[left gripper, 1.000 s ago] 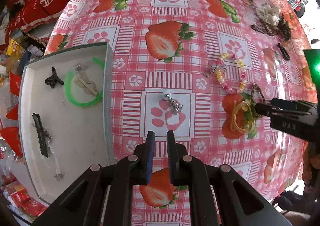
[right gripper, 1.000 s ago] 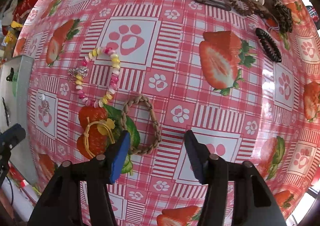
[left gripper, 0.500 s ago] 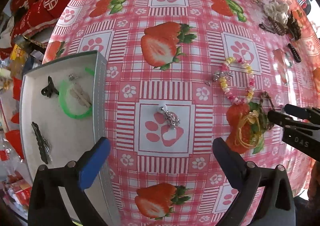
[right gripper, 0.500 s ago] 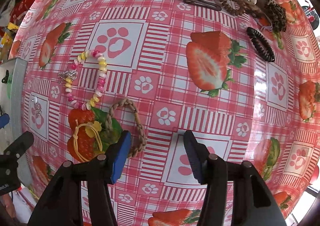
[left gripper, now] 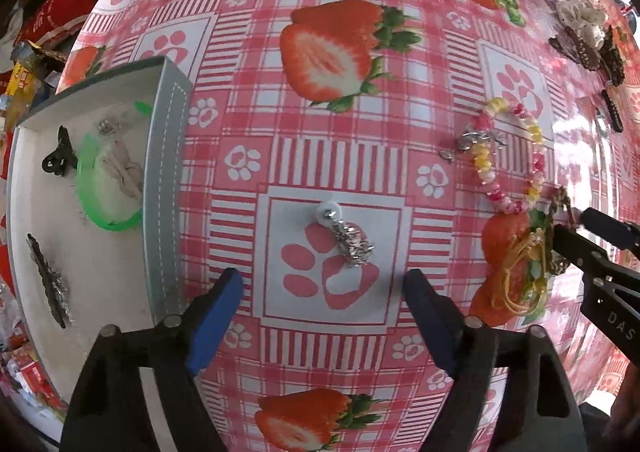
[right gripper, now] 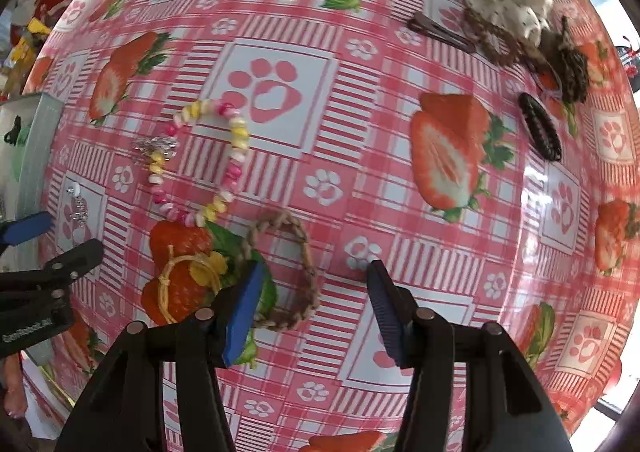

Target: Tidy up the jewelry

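A silver charm with a white bead (left gripper: 349, 240) lies on the strawberry tablecloth, just ahead of my open left gripper (left gripper: 324, 292), between the lines of its fingers. A grey tray (left gripper: 166, 188) at left holds a green bangle (left gripper: 108, 180), a black clip (left gripper: 58, 154) and a dark hairpin (left gripper: 50, 284). My open right gripper (right gripper: 314, 292) straddles a brown braided bracelet (right gripper: 300, 276). A yellow cord bracelet (right gripper: 188, 284) and a pink-yellow beaded bracelet (right gripper: 212, 160) lie to its left.
Dark hair clips (right gripper: 540, 128) and a white scrunchie pile (right gripper: 508, 8) lie at the far right of the table. The right gripper shows at the right edge of the left wrist view (left gripper: 592, 236). Red cushions (left gripper: 60, 0) lie beyond the table.
My left gripper opened from shut, then moved forward and down toward the silver charm. My right gripper stayed open and moved in over the braided bracelet.
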Tool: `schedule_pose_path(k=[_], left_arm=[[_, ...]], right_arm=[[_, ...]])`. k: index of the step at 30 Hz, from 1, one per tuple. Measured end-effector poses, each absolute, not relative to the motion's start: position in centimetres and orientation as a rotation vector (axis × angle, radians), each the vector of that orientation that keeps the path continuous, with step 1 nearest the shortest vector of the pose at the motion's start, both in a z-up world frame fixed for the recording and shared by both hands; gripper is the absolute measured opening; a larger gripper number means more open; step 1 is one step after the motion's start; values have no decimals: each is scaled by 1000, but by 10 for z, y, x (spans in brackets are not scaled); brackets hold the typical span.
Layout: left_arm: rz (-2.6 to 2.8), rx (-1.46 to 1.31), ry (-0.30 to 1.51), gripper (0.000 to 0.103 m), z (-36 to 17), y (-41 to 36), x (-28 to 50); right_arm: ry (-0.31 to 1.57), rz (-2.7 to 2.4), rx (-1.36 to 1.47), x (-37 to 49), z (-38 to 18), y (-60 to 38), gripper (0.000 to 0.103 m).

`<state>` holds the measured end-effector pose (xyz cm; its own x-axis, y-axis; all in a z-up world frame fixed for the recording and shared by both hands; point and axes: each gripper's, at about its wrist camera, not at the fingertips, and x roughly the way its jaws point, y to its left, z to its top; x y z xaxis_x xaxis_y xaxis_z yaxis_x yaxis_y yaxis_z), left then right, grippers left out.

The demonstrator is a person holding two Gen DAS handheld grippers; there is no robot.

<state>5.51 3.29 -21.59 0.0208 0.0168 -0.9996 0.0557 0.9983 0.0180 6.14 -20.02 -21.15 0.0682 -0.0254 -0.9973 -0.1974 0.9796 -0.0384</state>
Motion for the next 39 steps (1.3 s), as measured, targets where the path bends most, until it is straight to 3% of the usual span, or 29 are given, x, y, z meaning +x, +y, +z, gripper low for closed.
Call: schedule_pose_path(k=[1, 2, 3, 4, 5, 20, 30, 39], left_arm=[[-38, 63, 1542, 70, -215, 32, 53], [-48, 73, 1532, 53, -211, 28, 51], [-63, 86, 1522, 41, -209, 24, 50], [-73, 97, 1522, 14, -209, 18, 48], [-78, 109, 1527, 5, -207, 13, 49], [-158, 4, 1429, 5, -139, 18, 45], [-144, -48, 1378, 5, -109, 73, 20], [-61, -118, 1357, 5, -91, 127, -8]], right_arm=[[1501, 139, -179, 62, -211, -198, 47], [1500, 144, -183, 61, -210, -197, 35], [1496, 153, -188, 61, -209, -195, 14], [1498, 158, -193, 61, -208, -193, 5], [1500, 157, -195, 61, -208, -192, 6], [1437, 179, -9, 52, -161, -201, 6], [1393, 228, 54, 48, -135, -204, 6], [1360, 389, 24, 46, -108, -131, 6]])
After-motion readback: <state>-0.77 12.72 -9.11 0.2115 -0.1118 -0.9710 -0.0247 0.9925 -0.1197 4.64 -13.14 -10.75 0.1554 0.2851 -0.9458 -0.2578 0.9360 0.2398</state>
